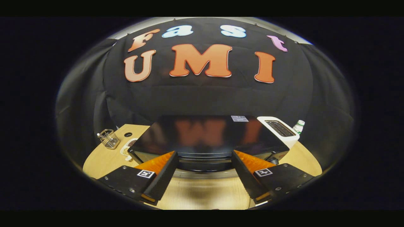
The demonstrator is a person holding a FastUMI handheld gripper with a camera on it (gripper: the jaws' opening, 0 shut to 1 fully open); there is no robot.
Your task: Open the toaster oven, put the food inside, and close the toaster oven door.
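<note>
On pale wooden surface (202,192), glossy black toaster oven (205,135) closed; jaws wide, empty, near door's top edge. Best hooked squarely, pulled gently.

A wire basket (109,138) sits out on the far-left part of the wooden table (202,192), upright, with something small and pale sticking out of its rim. Just beside it, a round hole (128,134) in the tabletop. Over on the far-right side stands a white toaster (279,130), slots up, and right behind it a bottle (299,126) with a green-and-white cap.
</note>
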